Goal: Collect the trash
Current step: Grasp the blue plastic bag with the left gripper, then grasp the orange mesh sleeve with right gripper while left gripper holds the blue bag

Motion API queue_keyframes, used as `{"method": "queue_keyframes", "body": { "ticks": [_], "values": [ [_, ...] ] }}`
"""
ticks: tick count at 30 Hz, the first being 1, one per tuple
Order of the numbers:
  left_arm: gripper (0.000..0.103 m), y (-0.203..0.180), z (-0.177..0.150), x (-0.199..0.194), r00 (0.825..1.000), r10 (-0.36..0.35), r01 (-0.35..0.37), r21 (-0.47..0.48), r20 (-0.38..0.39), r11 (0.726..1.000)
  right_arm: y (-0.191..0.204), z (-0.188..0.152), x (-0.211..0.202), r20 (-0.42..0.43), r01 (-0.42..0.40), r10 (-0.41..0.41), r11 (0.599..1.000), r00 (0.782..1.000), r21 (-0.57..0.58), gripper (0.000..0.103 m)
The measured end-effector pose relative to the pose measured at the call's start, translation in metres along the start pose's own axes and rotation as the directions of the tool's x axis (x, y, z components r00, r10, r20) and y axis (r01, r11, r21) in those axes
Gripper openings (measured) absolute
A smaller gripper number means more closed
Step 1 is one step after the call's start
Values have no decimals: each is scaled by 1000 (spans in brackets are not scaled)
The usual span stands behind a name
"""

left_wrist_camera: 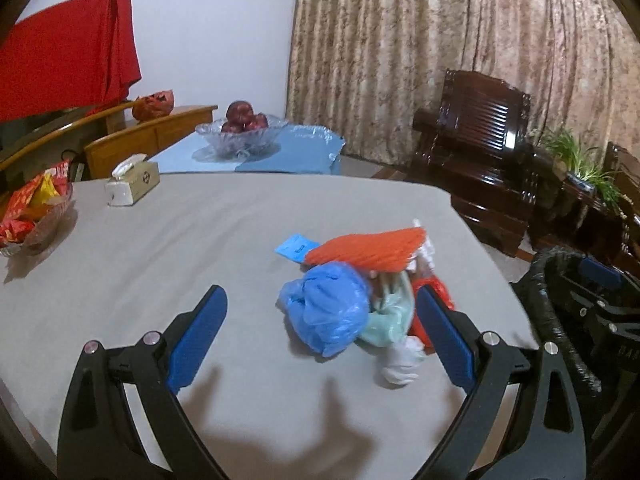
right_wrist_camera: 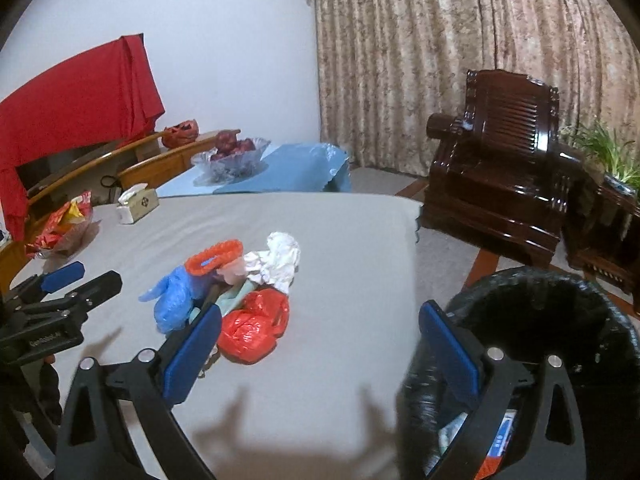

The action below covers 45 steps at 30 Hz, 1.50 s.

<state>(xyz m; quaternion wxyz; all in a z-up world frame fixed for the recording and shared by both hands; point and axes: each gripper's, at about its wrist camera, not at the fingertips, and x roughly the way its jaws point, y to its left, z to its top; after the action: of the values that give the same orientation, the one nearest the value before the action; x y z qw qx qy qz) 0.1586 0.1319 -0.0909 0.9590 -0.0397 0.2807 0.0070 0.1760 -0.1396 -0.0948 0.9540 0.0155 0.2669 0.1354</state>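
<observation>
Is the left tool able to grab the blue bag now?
Probably yes. The left tool is open, and the blue bag lies on the table between its fingers with nothing in front of it.

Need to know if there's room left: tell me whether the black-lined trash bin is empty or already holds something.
Not empty. The trash bin sits open, and the right wrist view shows wrappers lying inside. How full it is cannot be told.
</observation>
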Motion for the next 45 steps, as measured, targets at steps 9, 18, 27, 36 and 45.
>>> {"method": "queue_keyframes", "body": {
  "ticks": [9, 18, 27, 36, 45],
  "values": [
    [84, 1, -12, 54, 996, -3, 3, -7, -85, 1000, 5, -6, 32, -36, -1, 1, 1000, 999, 1, 97],
    [69, 1, -13, 84, 990, -17, 14, -26, -137, 1000, 7, -6, 48, -53, -5, 5, 1000, 999, -6, 97],
    [17, 5, -13, 79, 990, -63, 57, -46, -127, 997, 17, -2, 54, -52, -18, 17, 1000, 998, -20, 96],
    [13, 25, 0, 44, 998, -42, 38, -75, -57, 996, 34, 7, 56, -35, -50, 48, 998, 998, -37, 96],
    [13, 39, 9, 42, 999, 12, -15, -63, -41, 998, 61, 24, 74, -34, -121, 119, 991, 992, -54, 84]
  ]
}}
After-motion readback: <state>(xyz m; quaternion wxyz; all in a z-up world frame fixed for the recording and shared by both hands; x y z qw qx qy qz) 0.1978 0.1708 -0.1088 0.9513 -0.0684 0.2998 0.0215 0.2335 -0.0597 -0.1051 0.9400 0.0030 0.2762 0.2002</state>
